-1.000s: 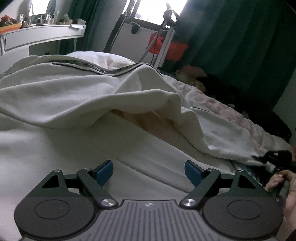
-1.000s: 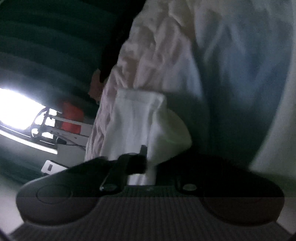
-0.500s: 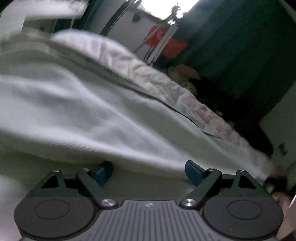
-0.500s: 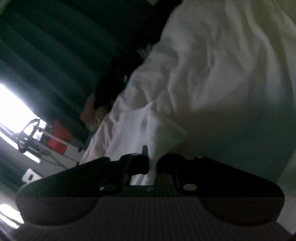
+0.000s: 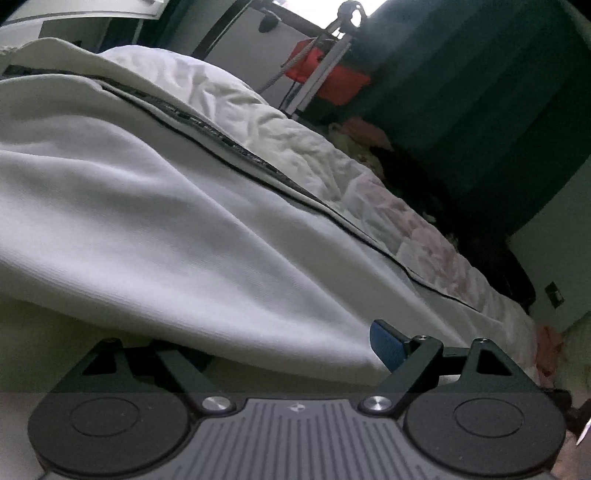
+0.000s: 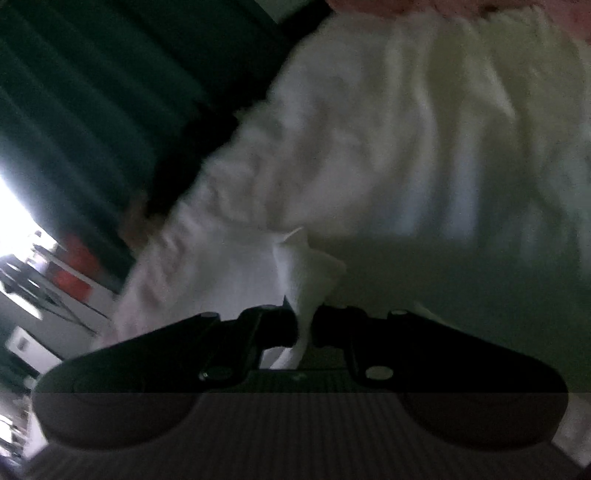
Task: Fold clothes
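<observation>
A white garment (image 5: pixel 155 229) with a dark zipper line (image 5: pixel 236 151) lies spread over the bed and fills the left wrist view. My left gripper (image 5: pixel 291 350) is open and low against the cloth; a fold of the garment drapes over its left finger, and the blue pad of the right finger (image 5: pixel 386 341) shows. My right gripper (image 6: pixel 304 325) is shut on a pinched tip of the white garment (image 6: pixel 306 273), which sticks up between its jaws. The right wrist view is dark and blurred.
The bed's rumpled white and pink sheet (image 5: pixel 388 206) runs off to the right. Dark green curtains (image 5: pixel 480 110) hang behind. A red object on a metal stand (image 5: pixel 332 77) is by the window. A white desk edge (image 5: pixel 74 14) is at the far left.
The left gripper has pushed forward and lower, and the garment's fold now covers its left finger. The right gripper has swung round with the pinched cloth still in it.
</observation>
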A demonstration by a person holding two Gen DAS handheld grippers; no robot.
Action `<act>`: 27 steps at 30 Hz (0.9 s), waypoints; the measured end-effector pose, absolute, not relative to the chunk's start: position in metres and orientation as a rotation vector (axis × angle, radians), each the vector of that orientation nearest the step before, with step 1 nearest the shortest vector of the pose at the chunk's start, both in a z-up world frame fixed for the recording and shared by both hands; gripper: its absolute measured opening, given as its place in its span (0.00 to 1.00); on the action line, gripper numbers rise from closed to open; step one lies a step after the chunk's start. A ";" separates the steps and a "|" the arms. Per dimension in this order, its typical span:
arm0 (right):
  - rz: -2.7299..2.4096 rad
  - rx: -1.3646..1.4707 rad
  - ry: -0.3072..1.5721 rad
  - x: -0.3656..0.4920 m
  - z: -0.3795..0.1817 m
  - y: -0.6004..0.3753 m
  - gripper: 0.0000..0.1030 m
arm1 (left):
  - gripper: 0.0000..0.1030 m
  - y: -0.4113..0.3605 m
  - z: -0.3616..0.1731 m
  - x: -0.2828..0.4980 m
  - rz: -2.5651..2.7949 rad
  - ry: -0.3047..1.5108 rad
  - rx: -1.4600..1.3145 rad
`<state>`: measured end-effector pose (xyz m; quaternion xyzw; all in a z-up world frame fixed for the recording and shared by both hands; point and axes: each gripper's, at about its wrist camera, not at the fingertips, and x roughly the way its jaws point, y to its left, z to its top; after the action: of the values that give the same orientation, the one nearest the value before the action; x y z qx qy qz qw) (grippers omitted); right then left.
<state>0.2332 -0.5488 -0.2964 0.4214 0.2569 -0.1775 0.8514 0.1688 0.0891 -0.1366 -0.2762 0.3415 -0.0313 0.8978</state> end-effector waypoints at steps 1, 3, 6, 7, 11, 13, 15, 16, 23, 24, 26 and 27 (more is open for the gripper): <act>-0.376 0.864 0.554 0.232 -0.296 -0.546 0.10 | 0.85 0.088 -0.136 0.170 -0.066 0.708 -0.566; -0.368 0.797 0.566 0.229 -0.291 -0.539 0.10 | 0.85 0.085 -0.136 0.169 -0.068 0.707 -0.545; -0.357 0.696 0.582 0.225 -0.282 -0.528 0.15 | 0.85 0.080 -0.134 0.166 -0.056 0.702 -0.514; -0.353 0.662 0.588 0.223 -0.279 -0.524 0.16 | 0.85 0.079 -0.132 0.164 -0.052 0.699 -0.505; -0.344 0.436 0.582 0.207 -0.247 -0.478 0.33 | 0.85 0.069 -0.119 0.152 -0.053 0.669 -0.438; -0.306 0.393 0.549 0.190 -0.231 -0.463 0.73 | 0.85 0.062 -0.112 0.145 -0.062 0.646 -0.395; -0.267 0.351 0.515 0.173 -0.216 -0.448 0.84 | 0.85 0.055 -0.104 0.136 -0.071 0.623 -0.353; -0.248 0.330 0.498 0.164 -0.209 -0.440 0.83 | 0.85 0.053 -0.100 0.130 -0.076 0.616 -0.337; -0.090 0.328 0.432 0.099 -0.175 -0.407 0.83 | 0.85 0.046 -0.081 0.094 -0.078 0.577 -0.271; -0.082 0.324 0.422 0.091 -0.173 -0.403 0.83 | 0.85 0.047 -0.079 0.090 -0.077 0.575 -0.276; -0.070 0.316 0.408 0.080 -0.170 -0.395 0.83 | 0.85 0.051 -0.076 0.083 -0.079 0.576 -0.301; -0.061 0.313 0.408 0.077 -0.170 -0.392 0.83 | 0.85 0.053 -0.075 0.079 -0.080 0.576 -0.312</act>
<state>0.0769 -0.3923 -0.1700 0.1546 0.2015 -0.0304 0.9667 0.0794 0.0533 -0.0749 -0.1531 0.2827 -0.0394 0.9461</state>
